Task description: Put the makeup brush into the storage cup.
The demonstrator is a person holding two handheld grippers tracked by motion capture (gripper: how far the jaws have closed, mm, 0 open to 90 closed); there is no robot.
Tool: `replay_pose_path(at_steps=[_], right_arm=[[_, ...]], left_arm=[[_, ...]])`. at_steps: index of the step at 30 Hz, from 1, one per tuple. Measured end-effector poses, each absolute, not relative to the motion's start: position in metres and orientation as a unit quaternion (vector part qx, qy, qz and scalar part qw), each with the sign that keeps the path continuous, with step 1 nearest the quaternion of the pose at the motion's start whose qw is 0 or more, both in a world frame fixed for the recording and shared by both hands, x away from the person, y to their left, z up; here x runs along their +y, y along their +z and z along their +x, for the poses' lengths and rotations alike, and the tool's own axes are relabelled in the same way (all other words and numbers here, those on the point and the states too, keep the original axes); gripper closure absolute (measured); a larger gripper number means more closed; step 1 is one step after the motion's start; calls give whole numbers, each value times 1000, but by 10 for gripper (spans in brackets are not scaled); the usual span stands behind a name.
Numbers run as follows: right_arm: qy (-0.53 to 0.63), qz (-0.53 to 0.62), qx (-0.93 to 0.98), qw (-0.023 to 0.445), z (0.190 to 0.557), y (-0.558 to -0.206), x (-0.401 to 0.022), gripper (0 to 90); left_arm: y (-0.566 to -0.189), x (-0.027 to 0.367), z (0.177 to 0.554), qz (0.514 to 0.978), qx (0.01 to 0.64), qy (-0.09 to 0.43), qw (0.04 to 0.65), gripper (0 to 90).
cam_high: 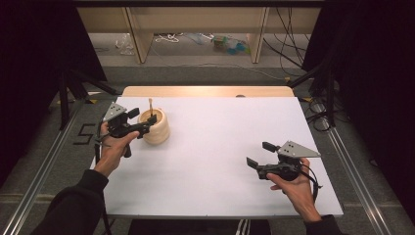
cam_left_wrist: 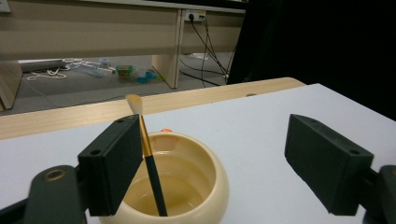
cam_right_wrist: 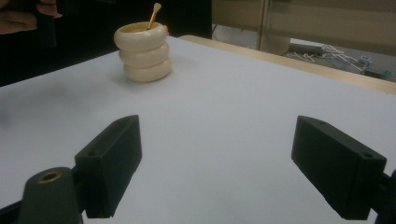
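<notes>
A cream ribbed pot (cam_high: 155,128) stands on the left of the white table (cam_high: 220,166). A paintbrush (cam_high: 150,105) with a black handle, gold ferrule and pale bristles leans inside it, bristles up. My left gripper (cam_high: 143,118) hovers at the pot's near-left rim, jaws wide open and empty. In the left gripper view the brush (cam_left_wrist: 152,163) stands just beside the left jaw without being pinched, and the pot (cam_left_wrist: 205,186) sits below between the jaws. My right gripper (cam_high: 259,153) is open and empty over bare table at the right front. From there the pot (cam_right_wrist: 142,51) and brush (cam_right_wrist: 153,14) appear far off.
A wooden strip (cam_high: 205,91) runs along the table's far edge. Beyond it are desk legs, loose cables and clutter on the floor (cam_high: 230,45). Black curtains and stand legs (cam_high: 73,88) flank both sides. A hand (cam_right_wrist: 18,18) shows near the pot in the right gripper view.
</notes>
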State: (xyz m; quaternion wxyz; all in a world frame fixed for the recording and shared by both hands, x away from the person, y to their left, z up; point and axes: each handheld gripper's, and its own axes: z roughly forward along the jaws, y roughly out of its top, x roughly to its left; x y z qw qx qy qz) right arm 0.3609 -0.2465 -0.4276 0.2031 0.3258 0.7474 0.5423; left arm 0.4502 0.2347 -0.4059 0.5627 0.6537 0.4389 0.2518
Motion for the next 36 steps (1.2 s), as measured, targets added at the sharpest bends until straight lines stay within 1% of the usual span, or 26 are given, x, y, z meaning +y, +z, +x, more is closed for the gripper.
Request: replay_pose_path(at_steps=[2,4,12,13,15,19,21,22,30,31,34,36], right_arm=[[541,327,747,204,361,-427,-247,170],[541,327,747,204,361,-427,-247,170],[544,331,747,193,359,-427,-246,169],[545,324,746,206,360,-427,-246,169],[543,329,746,199,359,-427,-246,169],[542,325,747,207,360,-427,-247,169],[538,332,750,198,359,-426,-246,168],[540,325,748,207,360,-426,-247,169],[548,323,742,210,361,-427,-246,165],[549,330,742,197,359,-427,-245,165],[541,331,746,201,359,-426,-247,163],[543,325,745,213,360,-426,-248,162]], left_arm=[[-405,235,445,657,432,250,565,185],[-404,234,441,665,425,250,561,161],[-408,233,424,680,408,242,559,162],[-409,233,422,682,406,242,557,162],[-412,234,419,686,403,240,555,162],[-415,235,413,690,400,240,553,162],[-416,235,409,692,397,239,554,162],[-417,235,408,693,395,239,554,162],[-422,230,398,704,381,238,550,159],[-423,230,397,705,379,237,551,159],[-425,231,393,706,376,237,552,158],[-426,232,391,702,376,242,554,159]])
